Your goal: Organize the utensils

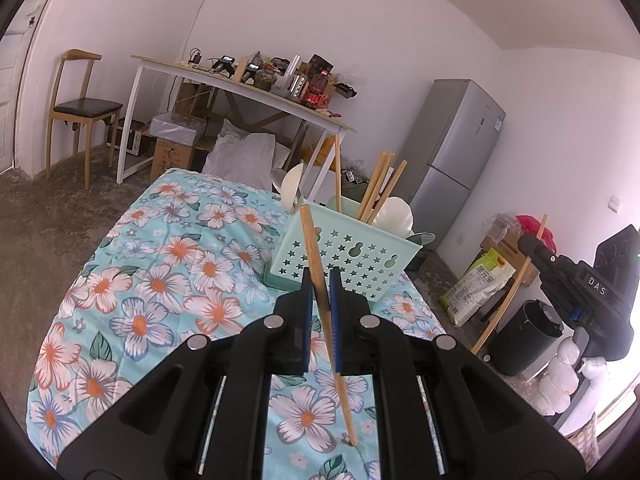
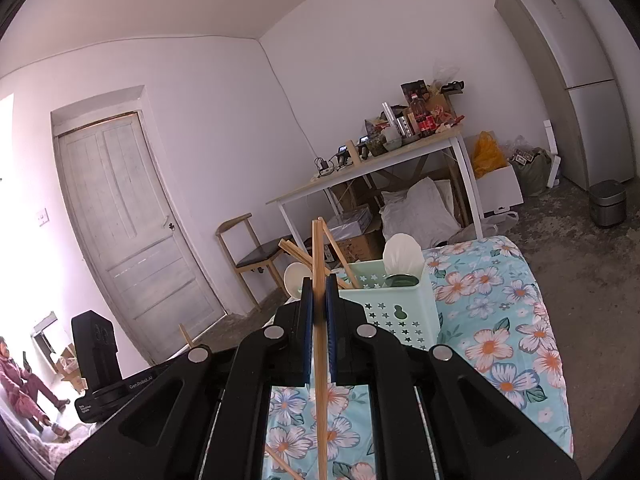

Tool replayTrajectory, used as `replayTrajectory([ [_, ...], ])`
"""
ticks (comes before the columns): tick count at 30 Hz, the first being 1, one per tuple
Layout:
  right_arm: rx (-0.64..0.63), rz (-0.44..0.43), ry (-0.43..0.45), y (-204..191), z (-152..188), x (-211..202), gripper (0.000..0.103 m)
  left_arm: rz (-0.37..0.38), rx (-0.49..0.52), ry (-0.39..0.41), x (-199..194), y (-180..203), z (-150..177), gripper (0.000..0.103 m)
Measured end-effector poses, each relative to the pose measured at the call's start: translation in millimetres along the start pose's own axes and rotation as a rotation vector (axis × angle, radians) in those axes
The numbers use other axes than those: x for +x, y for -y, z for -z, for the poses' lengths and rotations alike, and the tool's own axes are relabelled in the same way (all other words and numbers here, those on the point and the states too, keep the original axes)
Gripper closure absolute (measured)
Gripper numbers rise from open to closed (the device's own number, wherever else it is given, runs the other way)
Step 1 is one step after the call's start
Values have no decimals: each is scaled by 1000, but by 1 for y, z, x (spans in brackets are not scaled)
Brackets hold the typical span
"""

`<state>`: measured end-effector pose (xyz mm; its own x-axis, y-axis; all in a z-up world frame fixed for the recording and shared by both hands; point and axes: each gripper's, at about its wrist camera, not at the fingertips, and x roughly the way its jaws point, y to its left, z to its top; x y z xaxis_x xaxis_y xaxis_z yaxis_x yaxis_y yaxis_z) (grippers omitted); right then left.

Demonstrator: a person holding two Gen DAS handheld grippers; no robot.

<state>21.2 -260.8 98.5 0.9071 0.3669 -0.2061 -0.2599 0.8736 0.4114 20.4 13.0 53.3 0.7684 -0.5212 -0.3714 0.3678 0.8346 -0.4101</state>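
Chopsticks: we clamp one upright in each gripper, left (image 1: 321, 280) & right (image 2: 319, 288), ready to drop into the green basket (image 1: 340, 256) w/ the others.

The floral cloth (image 1: 160, 264) lay bare to the left of the mint basket (image 1: 340, 256), giving free passage there; the basket's mouth was crowded by leaning chopsticks (image 1: 380, 184) and two white spoons (image 1: 394, 216), which narrowed the way in from above; the cloth (image 2: 512, 320) to its right was likewise clear.
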Motion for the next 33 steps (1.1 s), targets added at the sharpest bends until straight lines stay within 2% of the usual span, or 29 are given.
replayTrajectory([
  [12,5,-15,10,-1,-7,-4,97,4,12,32,-5,4,-5,97],
  [33,13,-16,7,2,-7,-8,97,2,4,27,-1,6,-5,97],
])
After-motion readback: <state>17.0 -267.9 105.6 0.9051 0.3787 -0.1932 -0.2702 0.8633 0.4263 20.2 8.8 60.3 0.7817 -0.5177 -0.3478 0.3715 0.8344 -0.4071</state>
